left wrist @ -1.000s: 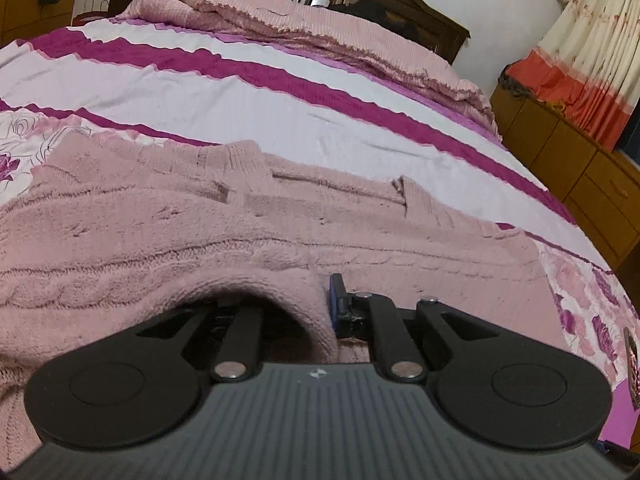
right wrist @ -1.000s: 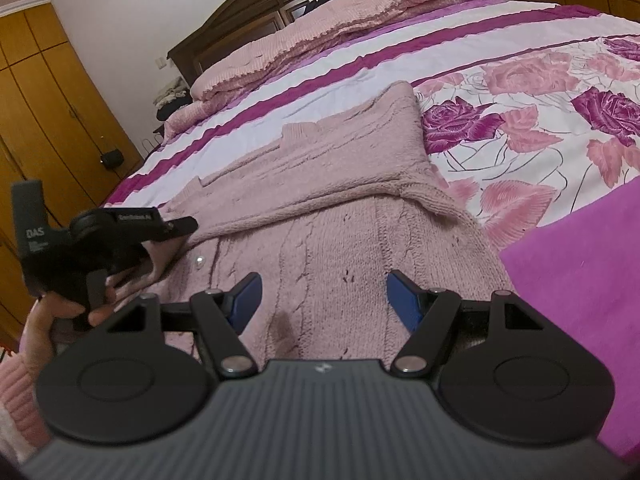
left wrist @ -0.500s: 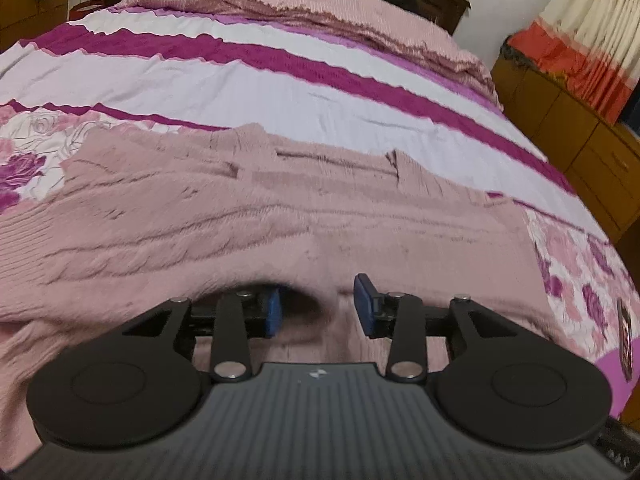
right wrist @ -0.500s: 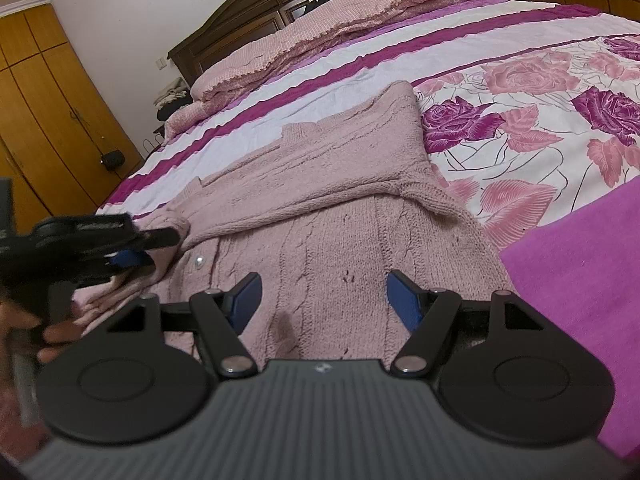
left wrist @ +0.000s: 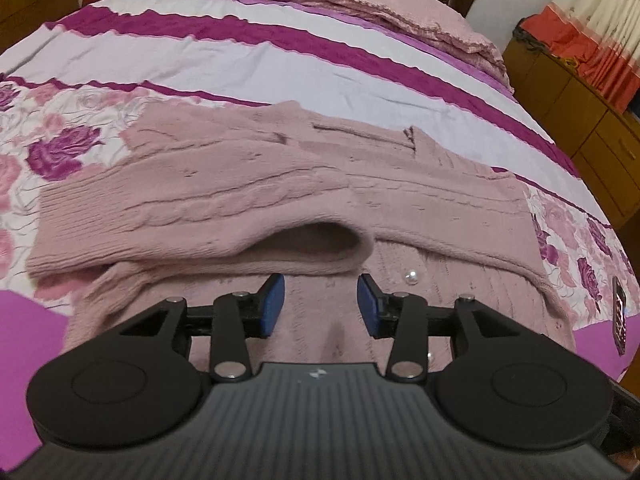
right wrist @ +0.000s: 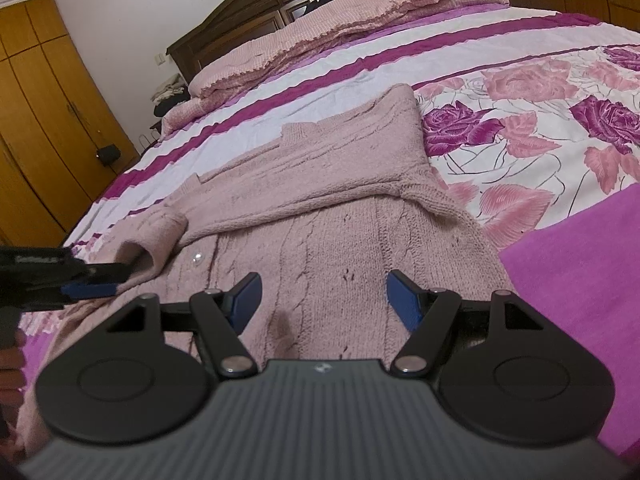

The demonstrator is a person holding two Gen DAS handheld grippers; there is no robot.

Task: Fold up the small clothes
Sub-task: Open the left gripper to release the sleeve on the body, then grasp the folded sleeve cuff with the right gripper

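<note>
Pink cardigan [left wrist: 400, 184] lies beyond both gaping, unladen jaws; left gripper [left wrist: 321, 306], right gripper [right wrist: 323, 298].

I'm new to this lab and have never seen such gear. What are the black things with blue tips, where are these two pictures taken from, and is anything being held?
No robot here: a person holds a hand-held gripper in each hand, each with a fisheye camera looking along its two blue-padded jaws. One picture comes from the left gripper, the other from the right gripper. The right view also shows the left gripper from the side, at the far left edge. On the rose-patterned, purple-striped bedspread lies a dusty-pink cable-knit cardigan with pearl buttons, one sleeve folded across its body. Both pairs of jaws stand open above the knit; neither holds anything. A folded pink quilt lies by the headboard.
</note>
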